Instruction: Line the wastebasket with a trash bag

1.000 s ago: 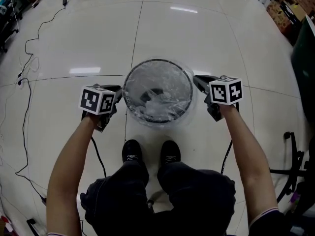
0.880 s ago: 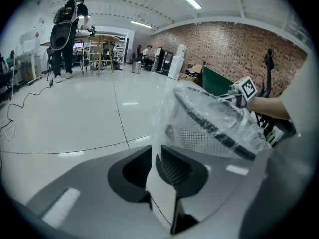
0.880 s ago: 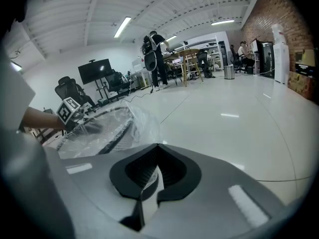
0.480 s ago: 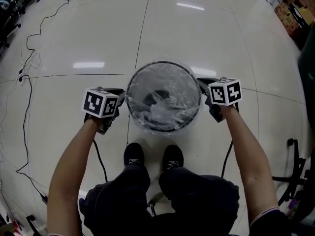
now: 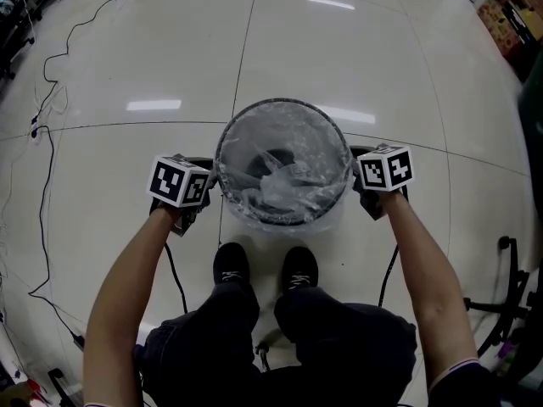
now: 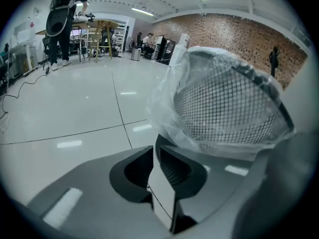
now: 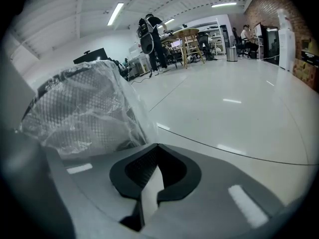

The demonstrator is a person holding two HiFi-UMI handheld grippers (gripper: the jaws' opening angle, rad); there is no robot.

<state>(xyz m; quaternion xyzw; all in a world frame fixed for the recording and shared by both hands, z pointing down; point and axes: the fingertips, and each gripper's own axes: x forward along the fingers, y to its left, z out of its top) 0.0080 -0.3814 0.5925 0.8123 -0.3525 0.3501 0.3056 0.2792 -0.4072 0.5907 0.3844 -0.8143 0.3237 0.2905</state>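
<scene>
Underfoot, a pale glossy tiled floor (image 5: 127, 66) spreads out wide, crossed by thin dark joints and streaked with reflections of the ceiling lights. The wastebasket (image 5: 280, 103), round and of black mesh, stands on it just ahead of the person's shoes (image 5: 231, 265). The clear trash bag (image 5: 284, 185) lies crumpled inside, its mouth folded out over the rim.

The left gripper (image 6: 157, 137) sits just beside the basket's left wall. Its jaws have just been closing and now pinch the bag's film at their tips. The right gripper (image 7: 152, 146), just beside the right wall, is clamped tight, and the film's edge runs into its tips as well.

Far behind stand a brick wall (image 6: 239, 34), a round table (image 7: 187, 32) and a few people. Ahead of the basket and to both sides the floor lies open. A black cable (image 5: 37, 130) snakes along the left edge. Dark chair legs (image 5: 506, 257) stand at the right, and cardboard boxes (image 5: 496, 19) sit in the far right corner. All of these are well apart from the basket.
</scene>
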